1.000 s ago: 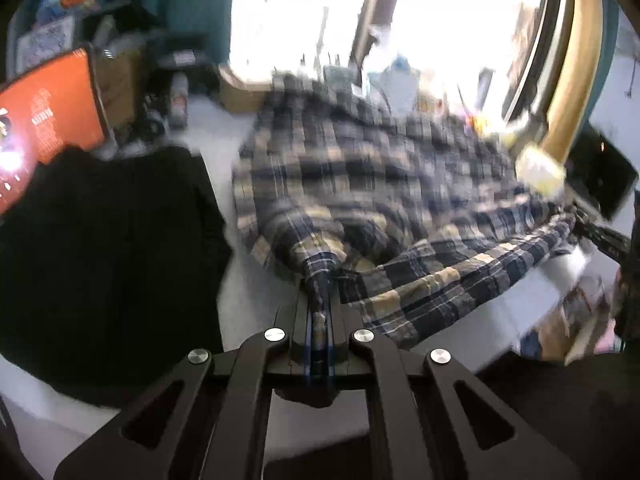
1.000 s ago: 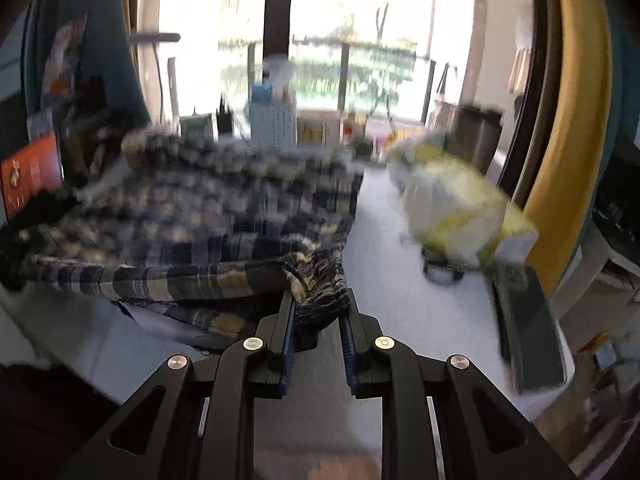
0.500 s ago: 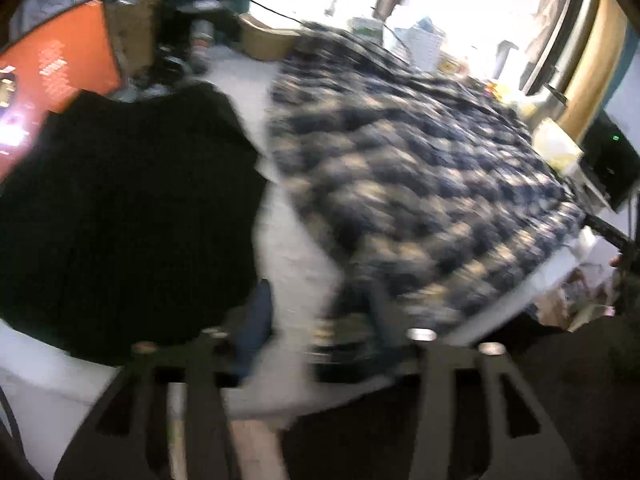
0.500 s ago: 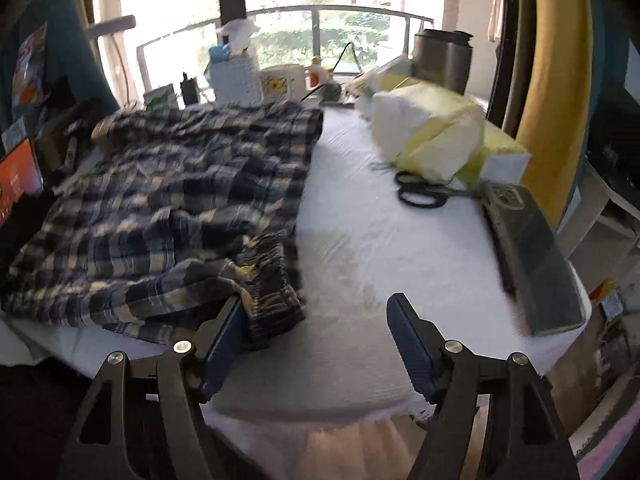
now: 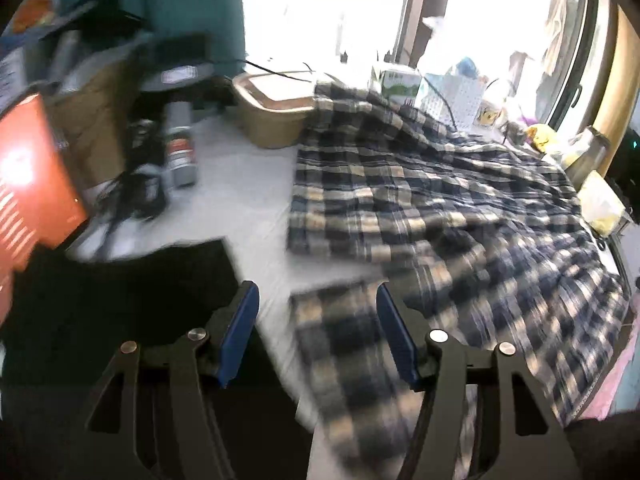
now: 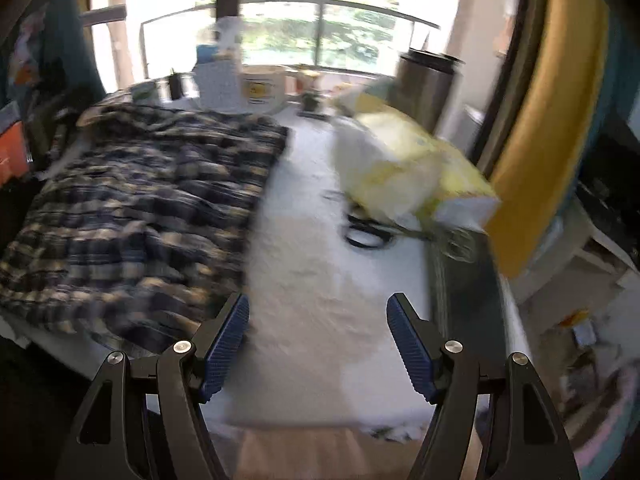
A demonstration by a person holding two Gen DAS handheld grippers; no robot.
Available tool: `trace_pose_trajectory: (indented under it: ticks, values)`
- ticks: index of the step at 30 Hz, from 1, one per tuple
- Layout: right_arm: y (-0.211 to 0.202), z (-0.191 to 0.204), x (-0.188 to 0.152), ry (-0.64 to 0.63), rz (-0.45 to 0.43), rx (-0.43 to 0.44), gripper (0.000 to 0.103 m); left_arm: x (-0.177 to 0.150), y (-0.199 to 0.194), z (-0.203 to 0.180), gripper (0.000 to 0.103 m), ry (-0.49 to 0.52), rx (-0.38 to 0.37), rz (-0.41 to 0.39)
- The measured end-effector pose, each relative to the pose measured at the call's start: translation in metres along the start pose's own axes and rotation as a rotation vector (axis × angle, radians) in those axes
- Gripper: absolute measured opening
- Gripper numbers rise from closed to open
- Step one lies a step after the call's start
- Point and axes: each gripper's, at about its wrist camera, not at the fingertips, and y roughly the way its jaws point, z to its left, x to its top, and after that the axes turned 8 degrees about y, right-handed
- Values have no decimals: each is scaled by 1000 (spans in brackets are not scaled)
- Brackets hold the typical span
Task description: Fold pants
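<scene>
plaid pants [image 5: 420, 200]: 1 | black garment [image 5: 120, 304]: 1 | scissors [image 6: 366, 234]: 1 | spray can [image 5: 182, 148]: 1

Pants [image 5: 420, 200]: soft woven plaid cloth, matt. Counter [image 6: 320, 300]: white, rough-textured covering. Right tool [image 6: 318, 344]: matt black plastic, ribbed blue pads [image 6: 412, 356], bright metal screws.

Left claw [image 5: 318, 322]: two black skeletal arms with triangular cut-outs, each carrying two round silver screw heads; inner faces lined with blue pads [image 5: 240, 334]. Right claw [image 6: 318, 334]: same black open-frame build, four silver screws across the arms, finger pads [image 6: 410, 354] blue with a fine ribbed texture.
</scene>
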Motion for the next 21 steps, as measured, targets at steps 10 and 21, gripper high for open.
trace_pose_trajectory:
  ticks: [10, 21]
  values:
    - [72, 14, 100, 73, -116, 106, 73, 42, 66, 7, 61, -5, 61, 58]
    - [186, 89, 195, -96, -64, 160, 67, 23, 61, -16, 3, 65, 86, 128]
